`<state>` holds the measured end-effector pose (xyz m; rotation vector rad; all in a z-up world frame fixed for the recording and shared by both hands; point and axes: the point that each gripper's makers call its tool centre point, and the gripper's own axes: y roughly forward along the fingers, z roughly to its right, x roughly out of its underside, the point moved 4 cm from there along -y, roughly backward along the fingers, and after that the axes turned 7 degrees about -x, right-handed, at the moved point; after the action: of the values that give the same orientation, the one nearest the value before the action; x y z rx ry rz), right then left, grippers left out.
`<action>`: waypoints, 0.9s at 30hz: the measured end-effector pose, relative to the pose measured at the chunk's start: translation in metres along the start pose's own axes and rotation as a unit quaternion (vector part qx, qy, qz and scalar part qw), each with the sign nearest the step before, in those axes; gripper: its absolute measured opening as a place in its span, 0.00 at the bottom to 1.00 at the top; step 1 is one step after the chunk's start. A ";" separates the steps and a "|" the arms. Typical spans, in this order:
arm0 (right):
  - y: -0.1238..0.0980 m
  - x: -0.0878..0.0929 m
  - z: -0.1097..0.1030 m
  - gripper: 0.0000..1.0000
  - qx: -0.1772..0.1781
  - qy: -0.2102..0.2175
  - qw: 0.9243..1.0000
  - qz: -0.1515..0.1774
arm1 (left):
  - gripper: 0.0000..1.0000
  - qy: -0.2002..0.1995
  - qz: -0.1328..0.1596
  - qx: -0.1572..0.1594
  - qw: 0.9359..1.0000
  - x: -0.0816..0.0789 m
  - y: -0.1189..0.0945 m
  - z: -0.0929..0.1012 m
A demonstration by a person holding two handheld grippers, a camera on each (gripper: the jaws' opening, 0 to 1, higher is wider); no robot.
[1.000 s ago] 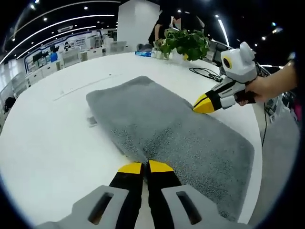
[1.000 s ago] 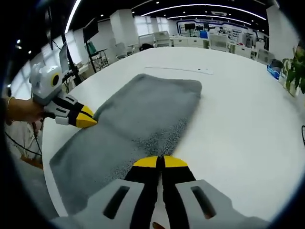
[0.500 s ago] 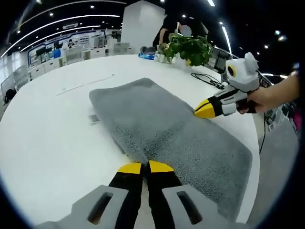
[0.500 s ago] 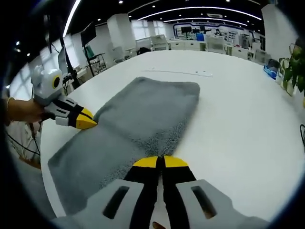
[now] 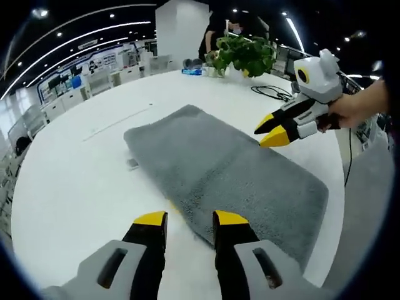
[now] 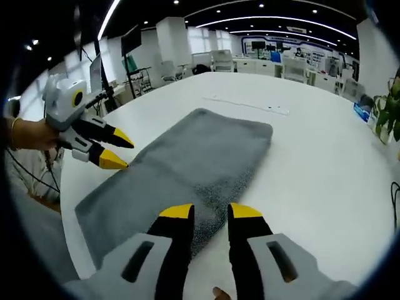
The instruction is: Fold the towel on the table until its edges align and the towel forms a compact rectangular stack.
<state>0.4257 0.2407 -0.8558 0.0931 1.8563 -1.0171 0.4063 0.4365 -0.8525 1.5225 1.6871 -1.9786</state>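
**Hand-held grippers parted over towel**

Left hand-held gripper (image 5: 184, 219) stands with jaws apart at one long edge of the grey towel (image 5: 219, 169). Right hand-held gripper (image 6: 210, 211) is likewise parted at the opposite edge. Towel lies flat, long and rectangular, on the white desk (image 5: 69, 187).

Potted plant (image 5: 245, 56) and black cable (image 5: 270, 94) rest together.

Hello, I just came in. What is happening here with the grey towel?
A person holds a gripper in each hand over a grey towel lying flat on a white table. The left gripper and right gripper are both open, one at each long edge, gripping nothing. A potted plant stands beyond the towel.
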 end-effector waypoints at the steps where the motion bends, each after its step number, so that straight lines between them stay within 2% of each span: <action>1: -0.002 -0.001 -0.003 0.23 -0.010 -0.006 1.000 -0.002 | 0.33 0.010 0.003 0.004 1.000 -0.001 -0.003 0.004; 4: -0.009 -0.002 -0.007 0.29 -0.020 -0.017 1.000 -0.003 | 0.38 0.032 0.006 0.012 0.999 0.001 -0.010 0.016; 9: -0.024 0.002 -0.017 0.30 -0.042 -0.039 0.998 -0.003 | 0.40 0.062 0.021 0.031 0.997 0.000 -0.026 0.039; 12: -0.032 0.008 -0.027 0.30 -0.055 -0.055 0.997 -0.007 | 0.45 0.121 0.014 0.032 0.992 0.007 -0.033 0.050; 21: -0.057 0.021 -0.069 0.31 -0.088 -0.069 0.994 -0.010 | 0.46 0.120 0.022 0.069 0.990 0.022 -0.054 0.075; 23: -0.060 0.025 -0.076 0.31 -0.096 -0.075 0.992 -0.015 | 0.46 0.110 0.020 0.076 0.991 0.028 -0.057 0.080; 27: -0.065 0.029 -0.094 0.31 -0.110 -0.090 0.990 -0.021 | 0.45 0.124 0.011 0.088 0.988 0.042 -0.064 0.091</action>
<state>0.3128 0.2523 -0.8229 -0.1642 1.7967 -0.8144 0.2905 0.4075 -0.8526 1.9100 1.6063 -2.0459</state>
